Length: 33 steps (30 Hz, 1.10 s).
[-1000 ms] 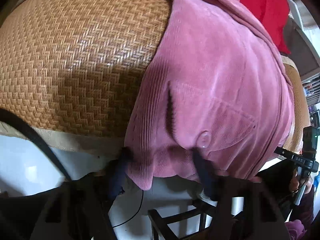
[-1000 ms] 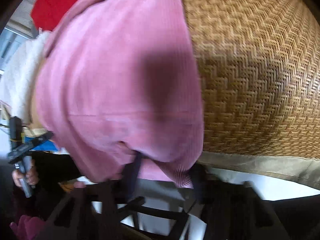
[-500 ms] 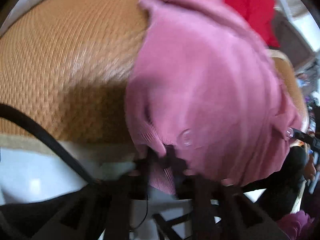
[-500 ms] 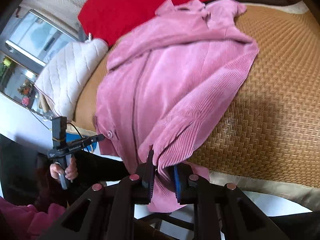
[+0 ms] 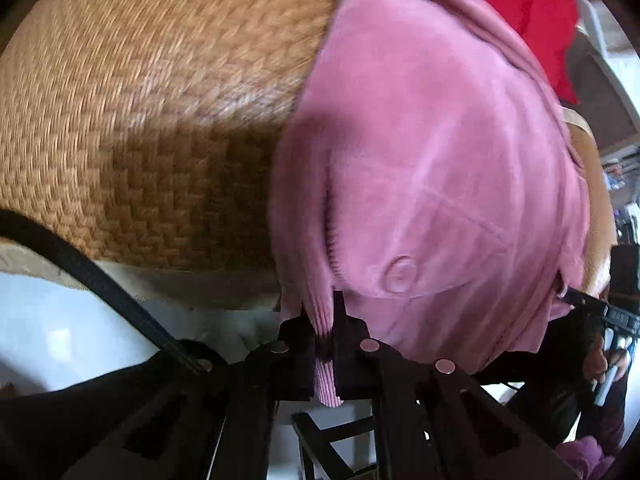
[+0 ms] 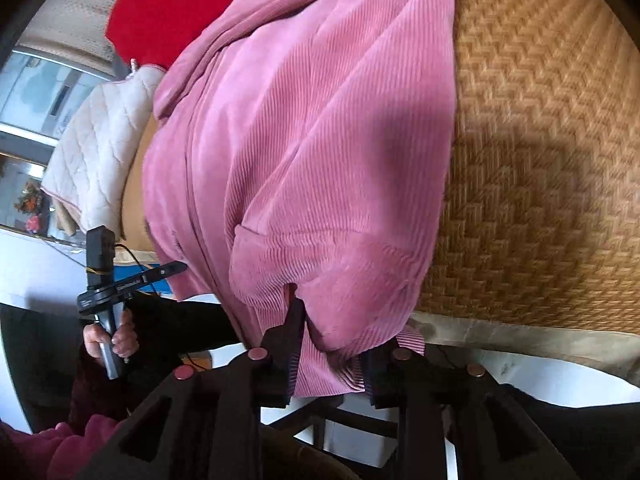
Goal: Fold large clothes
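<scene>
- Left gripper (image 5: 325, 320), seen in its own wrist view, has its dark fingers closed tight on a ribbed strip of hem at the near edge of a pink corduroy garment (image 5: 432, 168).
- Right gripper (image 6: 332, 344) has its fingers spread wide apart; the ribbed hem hangs between them, touching the left finger, but nothing is pinched.
- That pink garment (image 6: 312, 140) lies spread on a woven mat (image 6: 540, 160), its collar end far from the cameras and its near hem drooping over the front edge of the surface.
- One pocket with a round button (image 5: 401, 275) shows just above the left gripper's fingers.
- Judging by how it lies, the folding is at an early stage: the body looks mostly flat with loose ridges, and no tidy folded stack is visible.
- What seems left is for the right gripper to take its share of the hem, then carry the near edge toward the collar.
- Herringbone weave covers the mat (image 5: 140, 120), which has a pale cloth border along its front edge.
- Behind the garment sit a red cushion (image 6: 176, 4) and a white quilted cushion (image 6: 100, 148).
- Bright windows show at the far left of the right wrist view, and a dark wooden stool frame stands below the surface.
</scene>
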{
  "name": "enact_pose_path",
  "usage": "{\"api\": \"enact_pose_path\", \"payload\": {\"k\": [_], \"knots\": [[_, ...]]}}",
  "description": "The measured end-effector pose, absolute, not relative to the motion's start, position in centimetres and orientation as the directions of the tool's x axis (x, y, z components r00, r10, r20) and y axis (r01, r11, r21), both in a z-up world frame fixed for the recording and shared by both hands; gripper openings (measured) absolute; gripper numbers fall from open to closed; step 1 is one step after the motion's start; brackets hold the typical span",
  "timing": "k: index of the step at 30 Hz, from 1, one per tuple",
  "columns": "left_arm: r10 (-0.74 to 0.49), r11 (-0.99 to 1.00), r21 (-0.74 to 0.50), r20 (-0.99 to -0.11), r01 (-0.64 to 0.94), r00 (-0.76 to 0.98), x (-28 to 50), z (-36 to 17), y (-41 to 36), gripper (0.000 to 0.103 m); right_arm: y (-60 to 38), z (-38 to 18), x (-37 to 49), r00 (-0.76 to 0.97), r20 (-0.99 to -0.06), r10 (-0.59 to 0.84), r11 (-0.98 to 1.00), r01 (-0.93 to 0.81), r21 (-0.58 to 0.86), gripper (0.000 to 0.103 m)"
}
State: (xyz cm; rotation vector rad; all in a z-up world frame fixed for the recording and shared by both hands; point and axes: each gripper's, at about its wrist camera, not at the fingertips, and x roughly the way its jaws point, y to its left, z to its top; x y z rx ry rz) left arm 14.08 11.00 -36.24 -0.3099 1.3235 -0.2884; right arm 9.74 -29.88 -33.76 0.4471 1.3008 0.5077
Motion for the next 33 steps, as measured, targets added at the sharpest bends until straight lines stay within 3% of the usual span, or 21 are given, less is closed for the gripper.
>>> {"api": "enact_pose_path", "payload": {"k": [9, 14, 17, 19, 22, 26, 27, 29, 30, 31, 33], "knots": [[-0.623, 0.779, -0.593, -0.695, 0.205, 0.360, 15.2, -24.8, 12.0, 0.004, -31.8, -24.8, 10.6, 0.350, -0.632, 0.691, 0.717, -0.222, 0.661, 0.019], [-0.660, 0.741, -0.616, -0.593, 0.267, 0.461, 20.9, -17.9, 13.6, 0.004, -34.6, -19.3, 14.5, 0.485, -0.517, 0.705, 0.681, -0.263, 0.683, 0.016], [-0.658, 0.738, -0.617, -0.569, 0.274, 0.493, 24.4, -17.3, 13.1, 0.004, -36.3, -17.5, 17.4, 0.557, -0.477, 0.680, 0.683, -0.244, 0.688, 0.016], [-0.661, 0.732, -0.626, -0.560, 0.269, 0.499, 25.9, -17.7, 12.7, 0.004, -37.4, -17.6, 19.2, 0.558, -0.484, 0.674, 0.679, -0.209, 0.704, 0.016], [-0.672, 0.723, -0.636, -0.556, 0.271, 0.490, 26.8, -20.3, 12.0, 0.004, -37.7, -19.1, 20.2, 0.504, -0.590, 0.631, 0.735, -0.143, 0.663, 0.019], [-0.667, 0.735, -0.611, -0.578, 0.293, 0.469, 25.2, -20.6, 11.1, 0.004, -39.3, -22.5, 17.3, 0.394, -0.625, 0.674, 0.699, -0.066, 0.712, 0.019], [-0.666, 0.738, -0.608, -0.584, 0.293, 0.465, 25.0, -20.6, 11.0, 0.004, -39.8, -23.5, 15.9, 0.387, -0.628, 0.675, 0.696, -0.049, 0.717, 0.023], [-0.656, 0.748, -0.594, -0.596, 0.295, 0.463, 24.5, -20.3, 10.8, 0.004, -40.3, -25.8, 13.3, 0.356, -0.640, 0.680, 0.679, 0.021, 0.734, 0.054], [-0.649, 0.755, -0.585, -0.601, 0.296, 0.466, 24.3, -20.1, 10.8, 0.004, -40.6, -26.8, 12.1, 0.350, -0.629, 0.694, 0.654, 0.058, 0.754, 0.084], [-0.647, 0.757, -0.583, -0.602, 0.295, 0.468, 24.2, -20.0, 10.8, 0.004, -41.1, -27.7, 10.5, 0.368, -0.599, 0.711, 0.615, 0.087, 0.784, 0.090], [-0.646, 0.757, -0.584, -0.601, 0.293, 0.471, 23.9, -19.7, 10.8, 0.004, -41.5, -29.9, 7.9, 0.385, -0.546, 0.744, 0.539, 0.138, 0.831, 0.090]]}}
